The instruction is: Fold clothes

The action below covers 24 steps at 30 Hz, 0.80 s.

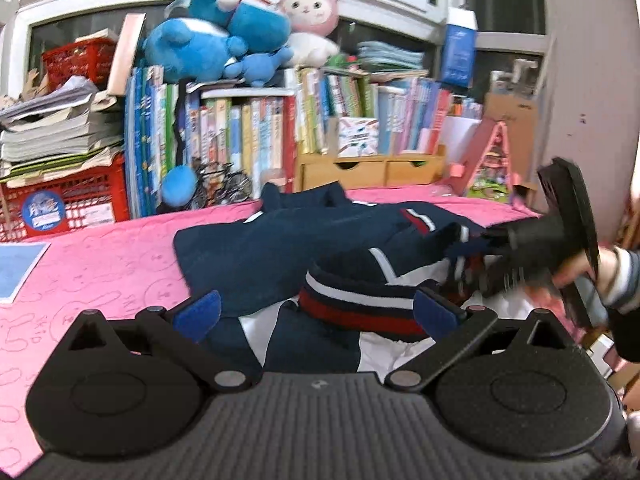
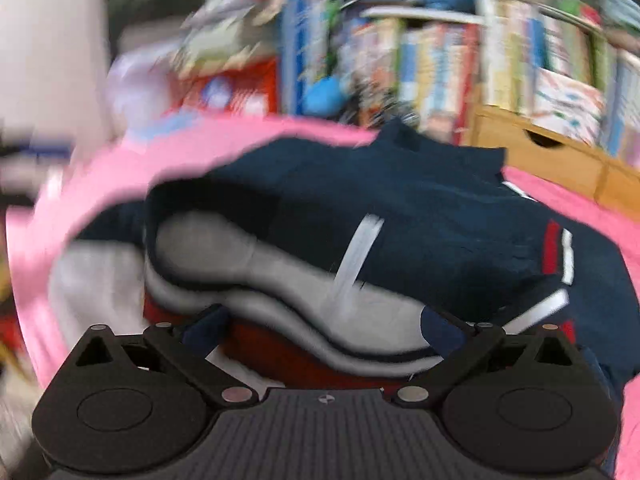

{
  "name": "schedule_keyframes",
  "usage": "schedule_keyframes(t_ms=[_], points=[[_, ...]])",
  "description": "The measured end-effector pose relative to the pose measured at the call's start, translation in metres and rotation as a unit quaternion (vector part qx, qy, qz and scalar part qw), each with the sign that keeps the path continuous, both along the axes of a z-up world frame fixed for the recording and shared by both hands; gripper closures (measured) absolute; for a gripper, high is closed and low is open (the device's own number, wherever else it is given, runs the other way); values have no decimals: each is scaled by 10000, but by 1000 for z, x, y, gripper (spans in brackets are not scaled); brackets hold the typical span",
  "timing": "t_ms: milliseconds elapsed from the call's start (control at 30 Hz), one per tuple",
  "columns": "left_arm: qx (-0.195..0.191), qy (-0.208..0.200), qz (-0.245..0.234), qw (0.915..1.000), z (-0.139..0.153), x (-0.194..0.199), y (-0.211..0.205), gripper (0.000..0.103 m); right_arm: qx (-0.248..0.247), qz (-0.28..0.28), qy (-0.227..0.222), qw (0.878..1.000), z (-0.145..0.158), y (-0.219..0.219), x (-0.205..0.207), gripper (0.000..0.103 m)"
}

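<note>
Grippers are both wide open. The left gripper (image 1: 318, 312) sits over the striped band (image 1: 360, 304) of the navy jacket (image 1: 280, 252). The right gripper (image 2: 324, 328) touches it. The jacket lies mid-way on the pink bed cover (image 1: 100, 264), books (image 1: 248, 136) behind.

Left gripper (image 1: 318, 314): matte black body, ribbed grey top plate, two round housings, silver pivot screws on black linkage arms, blue pads on both fingers (image 1: 200, 312). Right gripper (image 2: 320, 330): same build, dark blue pads, small round mark on the plate. Hand (image 1: 576, 272) at right: grey-and-white striped sleeve (image 1: 624, 276).
</note>
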State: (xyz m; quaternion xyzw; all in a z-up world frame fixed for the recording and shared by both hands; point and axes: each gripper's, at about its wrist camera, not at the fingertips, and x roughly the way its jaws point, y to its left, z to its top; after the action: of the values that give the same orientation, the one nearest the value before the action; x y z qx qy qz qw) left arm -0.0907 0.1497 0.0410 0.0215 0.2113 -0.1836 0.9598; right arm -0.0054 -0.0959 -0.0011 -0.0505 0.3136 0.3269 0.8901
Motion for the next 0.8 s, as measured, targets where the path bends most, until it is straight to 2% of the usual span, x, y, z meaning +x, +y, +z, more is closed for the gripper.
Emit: schedule_keyframes(t_ms=[100, 133, 200, 300, 400, 467, 500, 533, 567, 600, 700, 800], points=[[283, -20, -106, 9995, -5, 5, -11, 0, 883, -26, 234, 9958, 16, -37, 12, 0], [392, -19, -148, 9991, -8, 9, -16, 0, 929, -77, 159, 9955, 21, -49, 13, 0], [638, -32, -250, 9976, -15, 17, -28, 0, 684, -216, -186, 9973, 30, -69, 13, 0], [1085, -200, -474, 9928, -26, 30, -49, 0, -318, -163, -880, 9955, 30, -85, 9, 2], [1332, -222, -676, 9885, -38, 45, -62, 0, -998, 64, -913, 9908, 15, -94, 11, 4], [1320, 82, -575, 9896, -48, 62, -68, 0, -1104, 198, -770, 9907, 5, -93, 16, 4], [1254, 305, -375, 9909, -54, 73, -70, 4, -1092, 242, -650, 9916, -1, -89, 22, 4], [1188, 535, -119, 9914, -59, 82, -72, 12, -1081, 287, -529, 9923, -7, -86, 27, 17], [1109, 739, 177, 9909, -62, 89, -71, 35, -989, 262, -519, 9934, -5, -86, 30, 33], [1016, 918, 464, 9895, -64, 96, -69, 57, -828, 179, -605, 9946, 2, -89, 30, 61], [366, 918, 862, 9914, -47, 100, -50, 75, -343, -73, -860, 9957, 24, -97, 31, 78], [-231, 653, 1010, 9925, -15, 101, -32, 77, 144, -324, -1113, 9932, 46, -105, 33, 83]])
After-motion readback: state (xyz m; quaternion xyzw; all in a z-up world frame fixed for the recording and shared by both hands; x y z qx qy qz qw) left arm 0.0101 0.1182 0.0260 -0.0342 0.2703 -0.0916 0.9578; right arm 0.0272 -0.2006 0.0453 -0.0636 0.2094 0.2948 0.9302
